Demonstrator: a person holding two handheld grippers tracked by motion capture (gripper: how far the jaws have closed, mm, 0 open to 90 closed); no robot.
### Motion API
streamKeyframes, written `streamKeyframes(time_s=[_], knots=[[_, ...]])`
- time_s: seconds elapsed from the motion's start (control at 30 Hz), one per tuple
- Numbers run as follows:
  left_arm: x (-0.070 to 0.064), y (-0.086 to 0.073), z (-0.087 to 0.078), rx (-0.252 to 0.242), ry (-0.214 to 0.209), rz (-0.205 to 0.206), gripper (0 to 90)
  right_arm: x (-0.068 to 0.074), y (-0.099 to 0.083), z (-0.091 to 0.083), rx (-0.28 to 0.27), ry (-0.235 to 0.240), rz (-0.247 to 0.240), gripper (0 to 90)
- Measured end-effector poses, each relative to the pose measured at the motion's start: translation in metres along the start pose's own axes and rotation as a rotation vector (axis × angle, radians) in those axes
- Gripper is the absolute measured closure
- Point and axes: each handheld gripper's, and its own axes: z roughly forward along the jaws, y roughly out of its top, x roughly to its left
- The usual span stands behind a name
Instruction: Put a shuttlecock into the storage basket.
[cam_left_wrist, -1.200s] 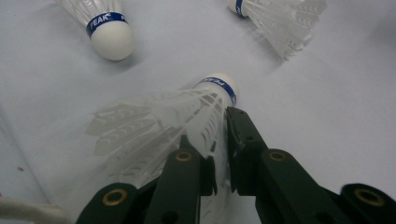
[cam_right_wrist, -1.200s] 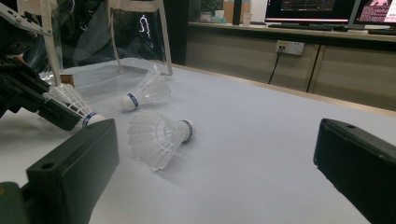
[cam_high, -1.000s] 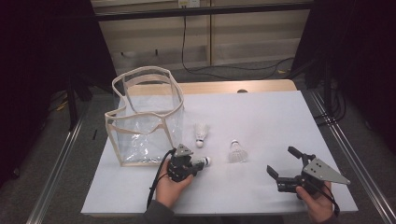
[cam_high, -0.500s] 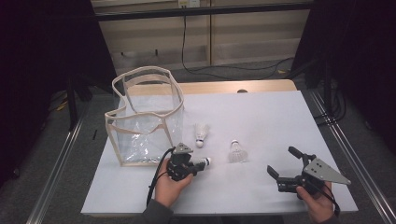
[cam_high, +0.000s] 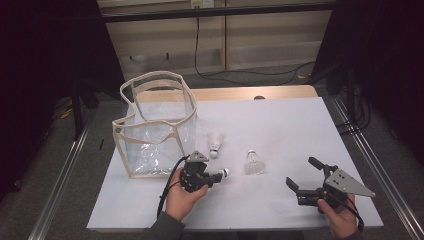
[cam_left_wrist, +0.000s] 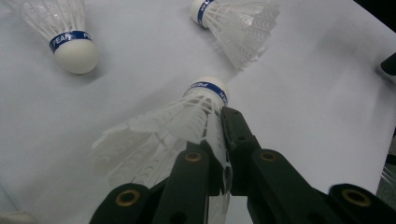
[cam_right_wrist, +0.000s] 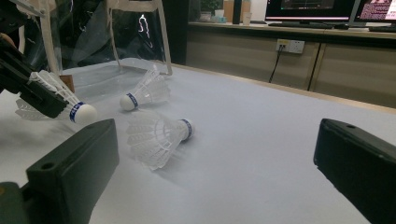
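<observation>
High view overhead, far; claw views low, close; all share shuttlecocks (cam_high: 254, 162).

Bag (cam_high: 150, 135) left on table (cam_high: 300, 130); two shuttlecocks (cam_high: 215, 142) (cam_high: 253, 162) right of bag, third (cam_high: 220, 173) nearer

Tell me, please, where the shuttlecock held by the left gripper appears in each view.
High view: held shuttlecock, lower centre, beside the clear bag.
Left gripper view: centre, between the jaws.
Right gripper view: far left.
Shared landmark: the two loose shuttlecocks lying nearby.

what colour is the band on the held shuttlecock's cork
Blue with white lettering, on the shuttlecock; clearest in the left gripper view.
</observation>
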Motion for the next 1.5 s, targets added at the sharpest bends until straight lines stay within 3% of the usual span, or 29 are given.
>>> streamKeyframes(time_s=[0.87,1.5], knots=[[-0.011,0.032,-0.008,0.049,-0.058,0.018,88.3,-0.001,0.0,0.0,-0.003,0.001,0.007,0.0],[-0.014,0.055,-0.016,0.054,-0.063,0.027,88.6,-0.001,-0.001,0.0,-0.005,0.003,0.013,0.0]])
